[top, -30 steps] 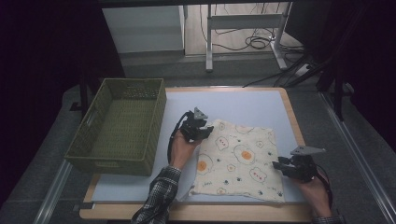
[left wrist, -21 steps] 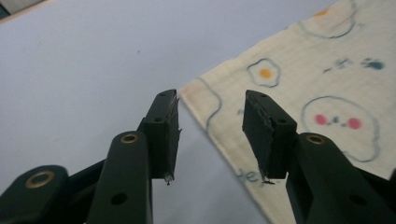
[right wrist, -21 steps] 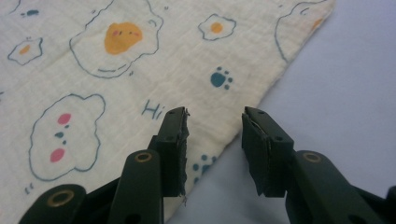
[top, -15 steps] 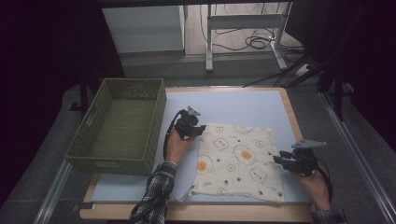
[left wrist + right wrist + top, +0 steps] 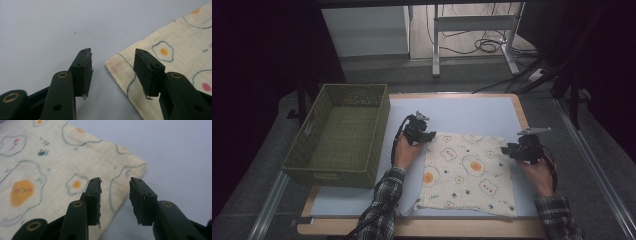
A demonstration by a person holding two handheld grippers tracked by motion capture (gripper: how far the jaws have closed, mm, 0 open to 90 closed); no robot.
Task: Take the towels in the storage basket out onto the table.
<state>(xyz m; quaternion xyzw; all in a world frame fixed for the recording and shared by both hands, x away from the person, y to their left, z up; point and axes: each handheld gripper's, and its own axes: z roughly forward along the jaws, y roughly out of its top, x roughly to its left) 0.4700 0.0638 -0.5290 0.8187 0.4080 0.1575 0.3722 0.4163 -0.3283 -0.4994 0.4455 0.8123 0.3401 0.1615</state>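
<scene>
A cream cloth point(image 5: 469, 172) printed with fried eggs lies flat on the pale blue table point(image 5: 472, 112). My left gripper point(image 5: 429, 136) is at the cloth's far left corner. In the left gripper view the left gripper point(image 5: 113, 71) is open, its jaws have just been opening, and the cloth point(image 5: 175, 50) corner lies loose under the gap. My right gripper point(image 5: 507, 150) is at the far right corner. In the right gripper view the right gripper point(image 5: 115, 197) is open, its jaws have just been closing a little, and the cloth point(image 5: 50, 170) edge lies unpinched below them.
A green woven basket point(image 5: 334, 167) stands at the table's left side, close to my left hand. Bare tabletop stretches beyond the cloth to the far edge. Desk legs and cables point(image 5: 482, 47) are on the floor behind the table.
My right gripper has moved along the cloth's right edge from the middle up to the far right corner. My left gripper stays at the far left corner, slightly lower.
</scene>
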